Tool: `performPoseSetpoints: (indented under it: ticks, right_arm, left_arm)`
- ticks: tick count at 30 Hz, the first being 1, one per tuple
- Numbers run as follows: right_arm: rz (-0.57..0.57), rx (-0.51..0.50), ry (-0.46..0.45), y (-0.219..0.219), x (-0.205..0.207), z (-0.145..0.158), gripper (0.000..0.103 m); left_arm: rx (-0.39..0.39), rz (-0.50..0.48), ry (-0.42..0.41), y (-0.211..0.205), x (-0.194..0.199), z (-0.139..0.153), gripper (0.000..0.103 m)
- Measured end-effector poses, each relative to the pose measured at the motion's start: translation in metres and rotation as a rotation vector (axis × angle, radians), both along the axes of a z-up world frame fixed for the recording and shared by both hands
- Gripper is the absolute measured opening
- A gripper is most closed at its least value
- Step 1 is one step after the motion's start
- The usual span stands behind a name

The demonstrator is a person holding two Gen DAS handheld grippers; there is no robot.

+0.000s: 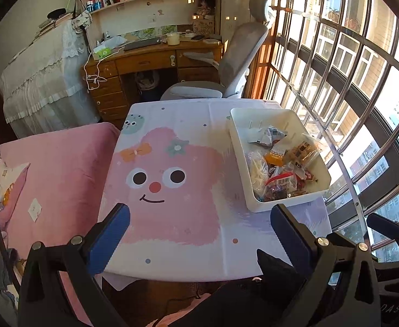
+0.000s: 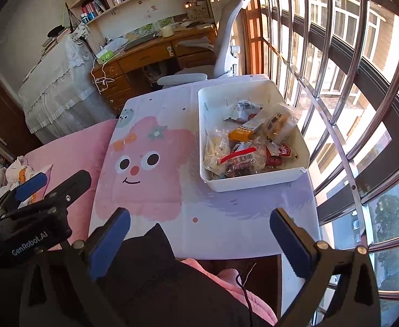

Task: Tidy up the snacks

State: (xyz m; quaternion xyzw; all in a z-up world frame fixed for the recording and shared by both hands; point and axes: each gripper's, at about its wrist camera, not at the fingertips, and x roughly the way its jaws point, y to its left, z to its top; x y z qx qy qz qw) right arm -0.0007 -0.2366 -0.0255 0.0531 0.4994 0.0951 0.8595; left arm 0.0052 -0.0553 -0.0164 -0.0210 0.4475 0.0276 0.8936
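A white tray (image 1: 256,204) stands at the right of the small table and holds several wrapped snacks (image 1: 278,169), heaped toward its near end. It also shows in the right wrist view (image 2: 253,184) with the snacks (image 2: 243,152). My left gripper (image 1: 199,231) is open and empty, held above the table's near edge, left of the tray. My right gripper (image 2: 199,234) is open and empty, near the table's front edge, below the tray. The left gripper also shows in the right wrist view (image 2: 55,182) at the far left.
The table wears a cartoon cloth (image 1: 172,163). A pink bed (image 1: 57,169) lies to its left. A grey office chair (image 1: 226,62) and wooden desk (image 1: 150,62) stand behind. A barred window (image 1: 349,81) runs along the right.
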Motion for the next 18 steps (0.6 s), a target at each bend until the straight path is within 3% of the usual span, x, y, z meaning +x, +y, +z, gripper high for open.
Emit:
performPoseSetpoints:
  ticks: [18]
  right_arm:
    - [-0.002, 0.017, 0.032, -0.0018, -0.0001, -0.0088, 0.103]
  left_arm:
    - [-0.008, -0.006, 0.014, -0.0012, -0.0025, -0.0047, 0.102]
